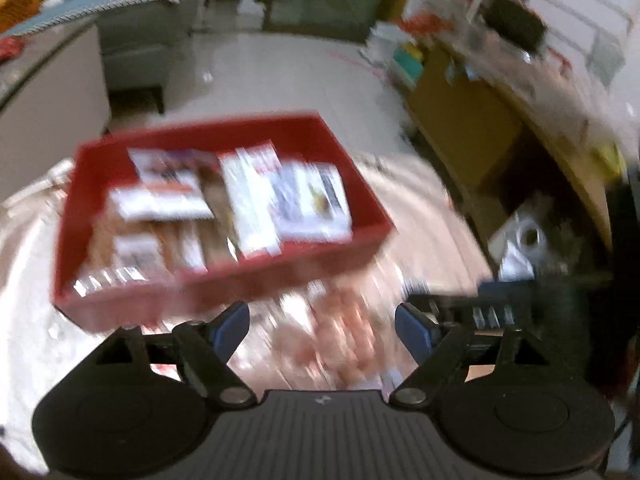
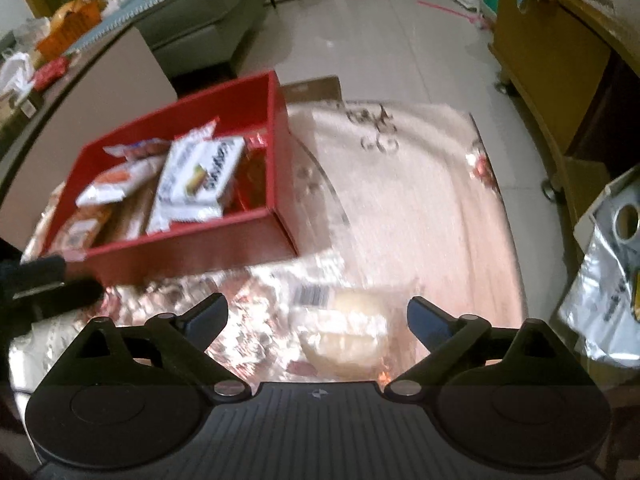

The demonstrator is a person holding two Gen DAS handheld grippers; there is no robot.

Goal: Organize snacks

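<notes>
A red box (image 1: pixel 352 160) (image 2: pixel 276 152) full of several snack packets stands on a table covered with a pale patterned cloth. In the left wrist view my left gripper (image 1: pixel 322 320) hovers just in front of the box, open, with only blurred pink wrapped snacks (image 1: pixel 340 332) on the cloth below it. In the right wrist view my right gripper (image 2: pixel 318 316) is open wide above a clear packet holding pale round pastries (image 2: pixel 348 332), with nothing pressed between its fingers. The left gripper's black tip (image 2: pixel 52 280) shows at the left edge there.
A grey sofa (image 2: pixel 208 12) and a beige counter (image 2: pixel 100 92) with bags lie behind the box. A wooden cabinet (image 2: pixel 552 52) stands to the right. A silver bag and a tape roll (image 2: pixel 624 220) sit in a white bin beside the table. White tiled floor (image 2: pixel 380 36) lies beyond.
</notes>
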